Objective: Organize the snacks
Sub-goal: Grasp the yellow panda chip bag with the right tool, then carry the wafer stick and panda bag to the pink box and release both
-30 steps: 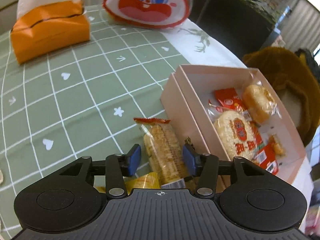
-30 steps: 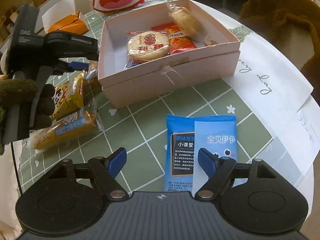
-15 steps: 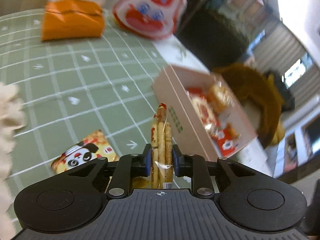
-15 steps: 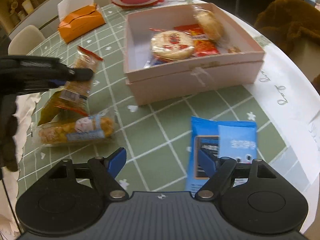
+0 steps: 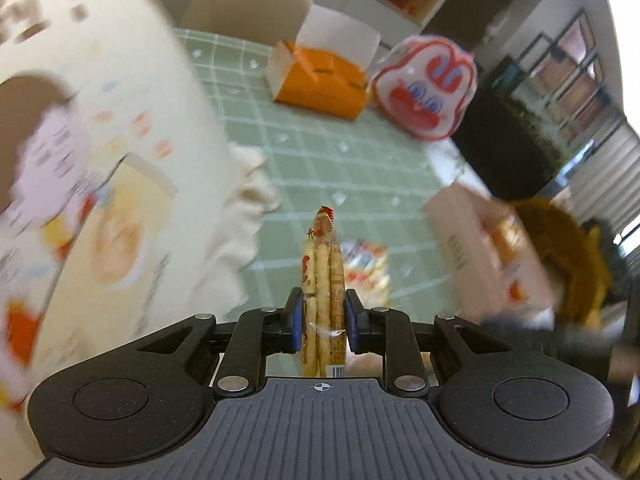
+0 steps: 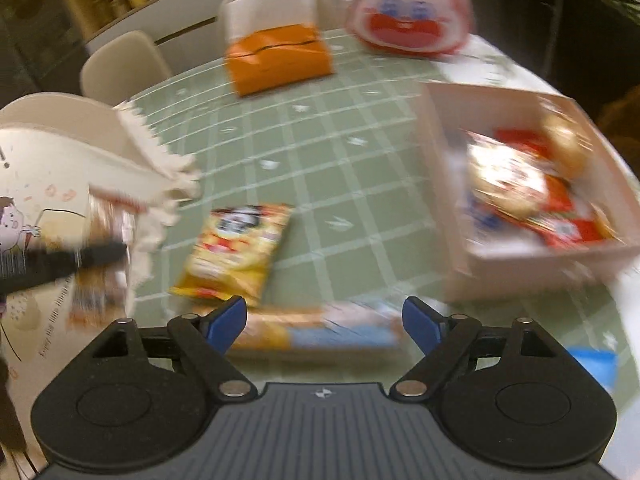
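The table [image 6: 320,184], under a green checked cloth, carries everything. On its right side sits the open pink box [image 6: 532,264], already part-filled with wrapped snacks. Nearer lie a yellow chip bag [image 6: 236,252] and a long orange-and-blue packet [image 6: 320,332], the latter just ahead of the right gripper [image 6: 325,322], whose jaws stand wide apart and hold nothing. The left gripper [image 5: 320,326] is lifted clear of the cloth, its jaws clamped on a clear packet of wafer sticks [image 5: 322,280] held on edge near its lower end. I'd judge that packet light, crinkly and brittle inside, with a slick film that could slip; a gentle pinch across the middle of the sticks, not the sealed fin, looks safest.
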Demonstrator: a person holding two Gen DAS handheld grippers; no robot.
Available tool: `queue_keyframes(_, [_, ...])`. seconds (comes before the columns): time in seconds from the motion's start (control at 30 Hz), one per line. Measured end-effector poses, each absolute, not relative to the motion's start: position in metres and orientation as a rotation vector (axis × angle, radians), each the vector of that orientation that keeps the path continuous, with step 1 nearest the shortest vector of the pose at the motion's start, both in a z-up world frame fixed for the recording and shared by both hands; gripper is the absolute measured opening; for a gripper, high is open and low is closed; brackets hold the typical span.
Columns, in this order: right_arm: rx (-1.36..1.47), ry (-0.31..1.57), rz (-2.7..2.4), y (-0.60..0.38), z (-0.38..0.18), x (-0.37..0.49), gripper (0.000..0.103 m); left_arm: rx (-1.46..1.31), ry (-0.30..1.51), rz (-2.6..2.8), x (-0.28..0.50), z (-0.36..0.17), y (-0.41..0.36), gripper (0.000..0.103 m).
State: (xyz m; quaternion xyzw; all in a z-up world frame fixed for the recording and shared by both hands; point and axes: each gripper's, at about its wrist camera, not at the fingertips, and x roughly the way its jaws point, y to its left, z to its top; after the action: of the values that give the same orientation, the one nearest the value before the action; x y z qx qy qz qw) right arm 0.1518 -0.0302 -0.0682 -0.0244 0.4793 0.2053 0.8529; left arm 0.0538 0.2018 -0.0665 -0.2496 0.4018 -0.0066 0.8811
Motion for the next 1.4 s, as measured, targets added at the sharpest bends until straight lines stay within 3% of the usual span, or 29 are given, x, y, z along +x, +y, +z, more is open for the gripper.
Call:
queue_keyframes(0.3, [-0.035, 1.145, 0.390, 0.058, -0.101, 0.206, 0.086, -0.603, 0.884, -0.065, 0.017, -0.100, 0.207, 0.025])
queue_keyframes(0.47, [-0.112, 1.146, 0.322, 0.078, -0.118, 0.206, 0.092, -0.625, 0.882, -0.121, 0.014, -0.103, 0.200, 0.025])
queue_keyframes(0.53, [-0.107, 1.153, 0.322, 0.076, -0.118, 0.205, 0.089, -0.628, 0.880, -0.139, 0.014, -0.103, 0.197, 0.025])
queue_keyframes(0.6, [-0.095, 1.149, 0.322, 0.070, -0.113, 0.204, 0.064, -0.630, 0.878, -0.157, 0.015, -0.102, 0.195, 0.025])
queue_keyframes(1.07, [-0.006, 1.050, 0.276, -0.021, -0.056, 0.156, 0.063, -0.611, 0.915, -0.286, 0.029, -0.105, 0.155, 0.025])
queue_keyframes(1.4, [0.006, 1.114, 0.184, -0.092, -0.087, 0.088, 0.063, -0.563, 0.991, -0.368, 0.044, -0.115, 0.110, 0.025])
